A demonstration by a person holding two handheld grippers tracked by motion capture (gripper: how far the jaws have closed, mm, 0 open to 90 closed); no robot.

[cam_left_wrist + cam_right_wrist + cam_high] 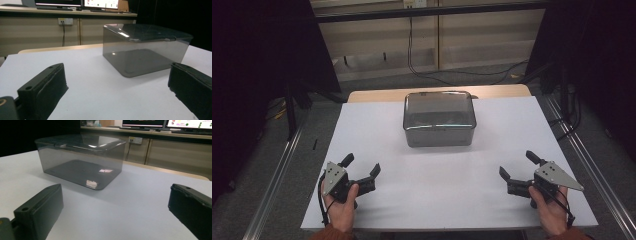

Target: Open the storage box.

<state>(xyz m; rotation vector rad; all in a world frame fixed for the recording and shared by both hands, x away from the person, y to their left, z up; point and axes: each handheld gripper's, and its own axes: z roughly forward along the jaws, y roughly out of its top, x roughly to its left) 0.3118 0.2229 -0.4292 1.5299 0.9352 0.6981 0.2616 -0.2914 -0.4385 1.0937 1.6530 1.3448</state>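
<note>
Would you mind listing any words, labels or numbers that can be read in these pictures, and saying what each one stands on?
No text can be read anywhere.
Monitors on the far desk: coloured marks on the screens, too small and blurred to read.
Smoky clear lidded box: only pale glints, no readable label.
Left gripper and right gripper: no lettering to be made out.
White table: no print on it.

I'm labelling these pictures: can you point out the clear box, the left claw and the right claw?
clear box [439, 134]: high view, on its front wall.
left claw [362, 168]: high view, midway between its open fingertips.
right claw [518, 165]: high view, midway between its open fingertips.
</note>
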